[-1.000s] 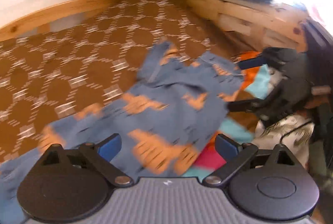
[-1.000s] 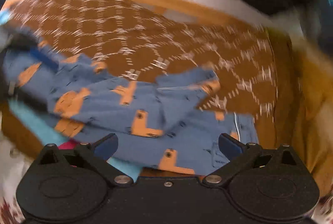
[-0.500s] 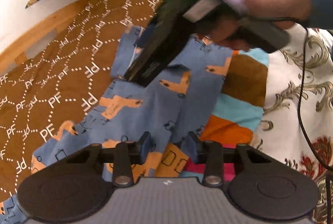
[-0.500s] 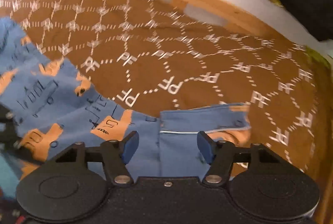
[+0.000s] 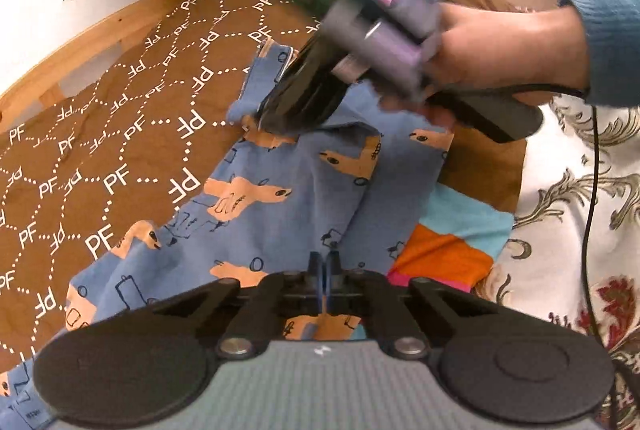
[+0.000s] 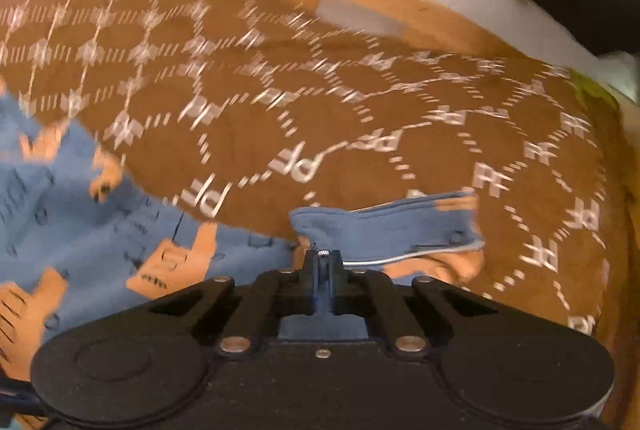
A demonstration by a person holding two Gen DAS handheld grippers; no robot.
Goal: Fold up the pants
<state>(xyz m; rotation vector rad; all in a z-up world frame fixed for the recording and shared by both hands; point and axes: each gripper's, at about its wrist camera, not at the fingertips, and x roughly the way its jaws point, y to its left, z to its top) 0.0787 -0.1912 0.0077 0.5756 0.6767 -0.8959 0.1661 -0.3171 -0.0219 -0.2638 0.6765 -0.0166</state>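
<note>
Far left, the brown sheet [image 5: 120, 118] with its white dotted "PF" hexagons covers the bed, a wooden frame [image 5: 80, 42] curving behind it. On that sheet lie the pants [image 5: 288, 206], blue with orange animal prints, their long axis running on a diagonal in the left wrist view: from the lower left corner up toward the upper middle, where the far end disappears under the other tool.

Centre now: the left gripper [image 5: 325, 262] has its jaws pressed together, blue cloth of the pants pinched between them at the near edge, the fabric spreading away ahead of the fingers.

Further right and higher, the right gripper [image 5: 280, 110] comes in from above, held by the person's hand [image 5: 492, 46], its tip down on the far end of the pants. From its own camera the right gripper [image 6: 324, 258] shows jaws closed on the blue edge, a waistband-like strip [image 6: 384, 230] with white piping jutting right just beyond the fingertips, the rest of the pants [image 6: 80, 230] trailing off left. That view is motion-blurred.

Right side: a colour-block cloth [image 5: 452, 242] peeks from under the pants, then a white floral bedspread [image 5: 580, 198].
</note>
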